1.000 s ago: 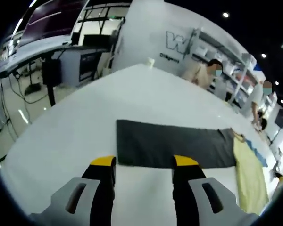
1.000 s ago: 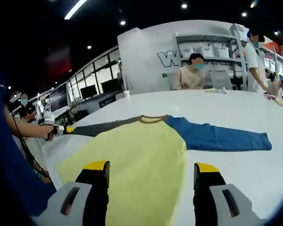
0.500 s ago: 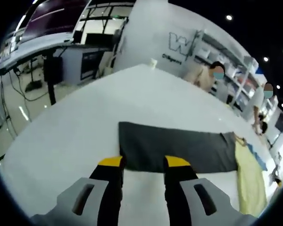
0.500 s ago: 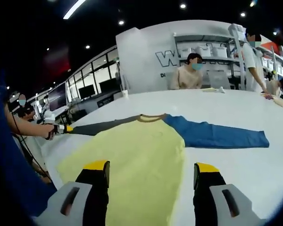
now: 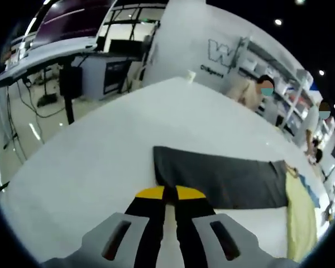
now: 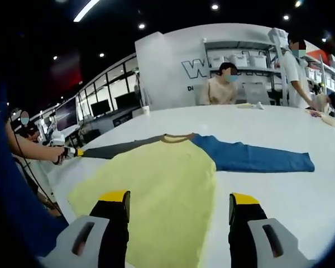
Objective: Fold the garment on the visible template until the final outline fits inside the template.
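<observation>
The left claw [image 5: 169, 193] is pinched on the gray sleeve [image 5: 223, 180] cuff; the sleeve runs straight ahead. The right claw [image 6: 178, 199] is apart.

I can read only a big outlined letter "W" on the white wall [image 5: 178, 39], up at one o'clock past my left gripper. The same "W" sits on that wall at twelve o'clock past my right gripper. The small words under it are too blurry.
</observation>
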Motion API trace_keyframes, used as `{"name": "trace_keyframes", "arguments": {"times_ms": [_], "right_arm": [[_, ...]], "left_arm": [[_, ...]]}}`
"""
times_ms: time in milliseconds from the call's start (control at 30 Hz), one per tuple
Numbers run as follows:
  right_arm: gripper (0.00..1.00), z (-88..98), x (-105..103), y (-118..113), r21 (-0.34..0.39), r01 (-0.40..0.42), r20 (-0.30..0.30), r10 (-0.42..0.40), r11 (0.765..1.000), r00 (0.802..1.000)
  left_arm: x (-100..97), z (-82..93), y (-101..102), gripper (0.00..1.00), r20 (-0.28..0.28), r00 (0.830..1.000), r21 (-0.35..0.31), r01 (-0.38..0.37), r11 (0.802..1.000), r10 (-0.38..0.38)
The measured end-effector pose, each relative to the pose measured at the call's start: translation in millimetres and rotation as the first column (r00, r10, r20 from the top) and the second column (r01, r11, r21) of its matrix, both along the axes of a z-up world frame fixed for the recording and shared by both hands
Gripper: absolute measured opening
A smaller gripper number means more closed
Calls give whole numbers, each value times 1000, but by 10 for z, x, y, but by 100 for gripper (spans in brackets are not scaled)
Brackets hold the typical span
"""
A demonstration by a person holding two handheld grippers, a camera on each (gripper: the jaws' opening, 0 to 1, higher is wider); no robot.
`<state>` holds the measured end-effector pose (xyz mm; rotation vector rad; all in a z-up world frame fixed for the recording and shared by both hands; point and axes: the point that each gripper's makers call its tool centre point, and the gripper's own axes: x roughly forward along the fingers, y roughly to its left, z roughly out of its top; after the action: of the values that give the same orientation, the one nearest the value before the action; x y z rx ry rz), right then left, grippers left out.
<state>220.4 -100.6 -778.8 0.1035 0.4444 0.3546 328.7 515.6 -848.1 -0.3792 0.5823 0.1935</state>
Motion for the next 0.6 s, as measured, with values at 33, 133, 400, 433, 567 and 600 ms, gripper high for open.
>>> {"name": "trace_keyframes", "arguments": {"times_ms": [33,133,400,433,567,600], "right_arm": [[73,4,-9,-6,3,1,2,-1,1000,1000],[73,-18,-23,-40,4,4,2,-4,1000,1000],[72,-11,-75,-60,13,13,-1,-13,1000,1000],[72,-23,-86,-64,17,13,-2,-13,1000,1000],[72,-85,-95,-102,24,15,-4,-15,1000,1000],[72,-102,-98,-109,28,15,-5,-15,999,1000]], "left_arm": [[3,3,4,0,0,1000,5,1,1000,-1],[16,22,-8,0,1,1000,22,11,1000,-11],[67,277,-196,0,41,994,61,94,994,-97],[81,319,-231,0,45,992,70,112,991,-115],[139,461,-365,0,62,981,107,178,978,-186],[157,509,-467,0,65,975,121,203,972,-212]]}}
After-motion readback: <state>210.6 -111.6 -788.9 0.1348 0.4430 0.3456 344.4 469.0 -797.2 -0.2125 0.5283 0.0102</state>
